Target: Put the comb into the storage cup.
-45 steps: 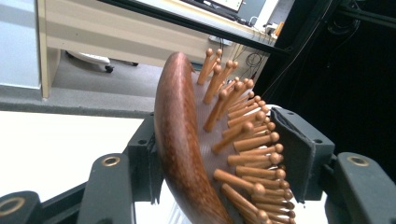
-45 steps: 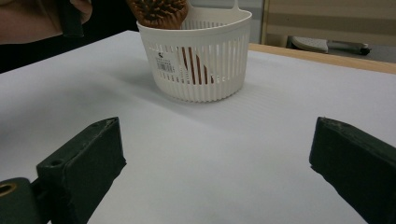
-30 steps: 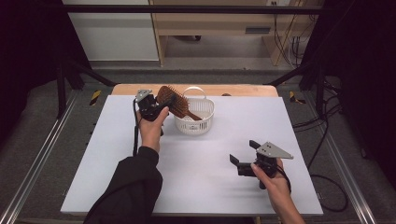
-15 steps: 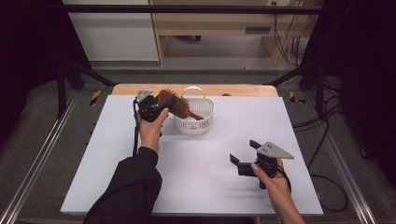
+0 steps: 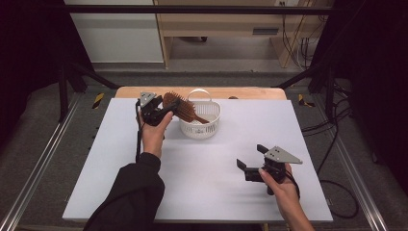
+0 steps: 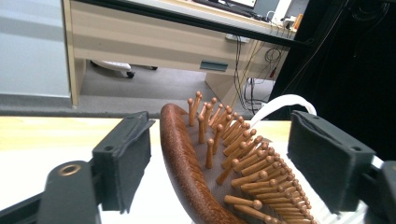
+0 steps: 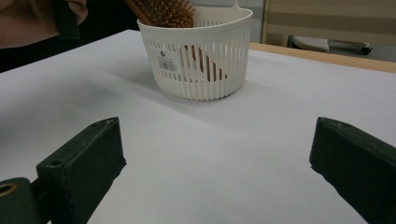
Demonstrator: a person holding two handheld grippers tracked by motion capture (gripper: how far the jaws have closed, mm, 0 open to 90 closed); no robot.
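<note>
- Work in hand: setting a wooden paddle hairbrush (image 5: 182,107) into a white slatted basket (image 5: 208,126) at the far middle of the white table (image 5: 202,192); this looks like the release step.
- Hairbrush: handle end down inside the basket, head sticking up and out over the near-left rim, leaning on it; bristles face up and to the right in the left gripper view (image 6: 233,158).
- Left gripper (image 5: 159,109): held up at the basket's left side; jaws have just been opening; in the left gripper view the brush head sits between the two black pads with daylight on both sides; no pad presses on it, so the brush looks let go and rests on the basket alone.
- Right gripper (image 5: 251,163): near the right front of the table, well apart from the basket; jaws wide apart, nothing between them; its own view looks across bare table at the basket (image 7: 201,56).
- Next move, as I judge it: draw the left gripper straight back and clear of the head without snagging the bristles; a knock could tip the light basket or lever the brush out.
- Brush is only leaning; it may slide along the rim once free.
</note>
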